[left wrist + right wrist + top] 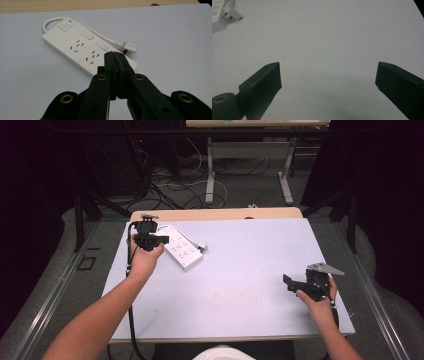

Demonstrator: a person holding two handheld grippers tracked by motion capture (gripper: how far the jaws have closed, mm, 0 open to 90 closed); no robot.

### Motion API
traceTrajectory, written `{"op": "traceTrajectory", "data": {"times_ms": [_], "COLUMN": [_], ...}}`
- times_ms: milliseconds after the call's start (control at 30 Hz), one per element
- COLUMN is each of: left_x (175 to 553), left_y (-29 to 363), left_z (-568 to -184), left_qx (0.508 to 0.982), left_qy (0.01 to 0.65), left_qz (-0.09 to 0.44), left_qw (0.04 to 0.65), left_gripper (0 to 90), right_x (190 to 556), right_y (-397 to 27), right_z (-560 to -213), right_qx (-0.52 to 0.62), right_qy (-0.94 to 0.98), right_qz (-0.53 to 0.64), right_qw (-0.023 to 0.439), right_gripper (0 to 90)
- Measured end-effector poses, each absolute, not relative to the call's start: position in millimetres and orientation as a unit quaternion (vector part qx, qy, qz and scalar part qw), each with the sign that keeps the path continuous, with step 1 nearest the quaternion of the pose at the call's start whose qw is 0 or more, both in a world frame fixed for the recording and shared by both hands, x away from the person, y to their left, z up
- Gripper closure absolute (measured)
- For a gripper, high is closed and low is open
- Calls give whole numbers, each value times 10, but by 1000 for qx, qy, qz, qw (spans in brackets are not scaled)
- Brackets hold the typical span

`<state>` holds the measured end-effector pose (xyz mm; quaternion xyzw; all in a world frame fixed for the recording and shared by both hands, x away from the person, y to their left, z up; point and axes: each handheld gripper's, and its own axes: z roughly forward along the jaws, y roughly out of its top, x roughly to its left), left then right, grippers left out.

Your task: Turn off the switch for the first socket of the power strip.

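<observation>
L tool closed, R tool agape

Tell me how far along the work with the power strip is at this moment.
Nothing looks done yet: the white power strip lies flat on the table, its plug loose beside it, nothing plugged into its sockets. In hand: the left gripper, jaws shut and empty, hovers over the strip's near end. The right gripper waits open, well away. Any grasp or plugging is still to come.
</observation>
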<state>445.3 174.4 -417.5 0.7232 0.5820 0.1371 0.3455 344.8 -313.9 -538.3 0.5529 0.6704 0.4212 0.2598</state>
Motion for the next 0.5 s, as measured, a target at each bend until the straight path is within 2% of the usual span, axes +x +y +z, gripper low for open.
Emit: {"op": "traceTrajectory", "data": {"times_ms": [500], "left_x": [4732], "left_y": [1638], "left_z": [-4029], "left_qx": [717], "left_qy": [589], "left_qz": [147], "left_qw": [342], "left_gripper": [899], "right_x": [3459], "right_y": [-3107], "right_z": [-5402], "right_qx": [552], "right_qy": [675], "right_qz": [417], "right_qw": [257], "right_gripper": [61]}}
